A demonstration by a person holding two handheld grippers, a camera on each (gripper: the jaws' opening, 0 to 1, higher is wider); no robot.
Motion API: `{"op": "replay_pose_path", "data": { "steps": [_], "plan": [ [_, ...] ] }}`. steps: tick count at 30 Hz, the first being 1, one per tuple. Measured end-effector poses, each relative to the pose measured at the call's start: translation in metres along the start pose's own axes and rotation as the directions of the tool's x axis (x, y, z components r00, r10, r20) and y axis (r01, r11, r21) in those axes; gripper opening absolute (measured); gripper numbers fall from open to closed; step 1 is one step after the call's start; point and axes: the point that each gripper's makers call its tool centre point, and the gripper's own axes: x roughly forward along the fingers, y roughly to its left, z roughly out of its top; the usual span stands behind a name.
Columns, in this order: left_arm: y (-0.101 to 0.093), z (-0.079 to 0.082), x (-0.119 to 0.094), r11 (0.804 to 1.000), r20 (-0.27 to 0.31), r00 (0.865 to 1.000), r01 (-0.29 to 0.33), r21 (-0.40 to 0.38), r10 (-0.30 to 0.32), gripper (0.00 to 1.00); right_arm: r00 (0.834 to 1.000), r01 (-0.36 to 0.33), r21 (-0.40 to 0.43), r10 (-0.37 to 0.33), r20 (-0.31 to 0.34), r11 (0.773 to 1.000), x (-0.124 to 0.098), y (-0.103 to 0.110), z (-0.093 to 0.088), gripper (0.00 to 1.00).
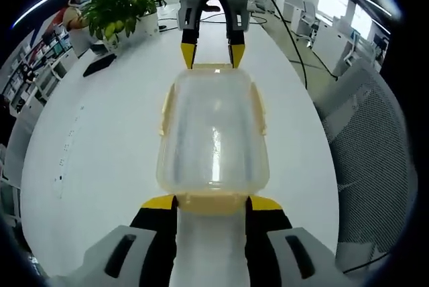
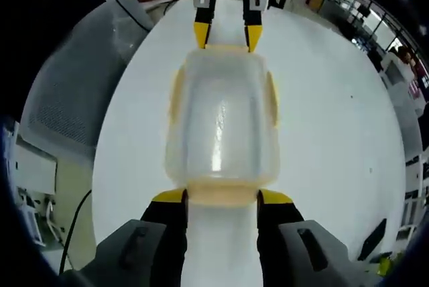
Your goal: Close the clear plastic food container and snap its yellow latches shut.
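Container (image 1: 213, 133) of clear plastic, lid on, lies on the white table (image 1: 100, 139) lengthwise between my two grippers. My left gripper (image 1: 211, 201) stands open just off one short end, where a yellow latch (image 1: 212, 202) sits; my right gripper (image 2: 220, 196) stands open at the opposite short end. Both are equally near.

We see a long white oval table (image 1: 100, 159) carrying a clear plastic food container with pale yellow latches (image 1: 213, 136) at its middle. Beyond the container, toward the table's far end, stand a leafy green potted plant (image 1: 124, 7) and, beside it, a flat dark object (image 1: 99, 64).
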Motion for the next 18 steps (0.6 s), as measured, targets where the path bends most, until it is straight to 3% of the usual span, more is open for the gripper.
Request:
{"op": "replay_pose_path", "data": {
  "steps": [9, 16, 18],
  "plan": [
    [0.000, 0.000, 0.000, 1.000, 0.005, 1.000, -0.013, 0.026, 0.013, 0.34, 0.999, 0.035, 0.038, -0.036, 0.012, 0.999, -0.003, -0.004, -0.001, 0.42],
    [0.000, -0.001, -0.005, 0.999, 0.005, 1.000, -0.028, 0.017, 0.028, 0.35, 0.998, 0.063, 0.082, -0.066, 0.026, 0.995, -0.011, -0.004, -0.001, 0.42],
    [0.002, -0.002, -0.007, 0.999, 0.003, 0.999, -0.043, -0.016, 0.043, 0.36, 0.996, 0.077, 0.109, -0.081, 0.032, 0.991, -0.014, -0.004, 0.000, 0.41]
  ]
}}
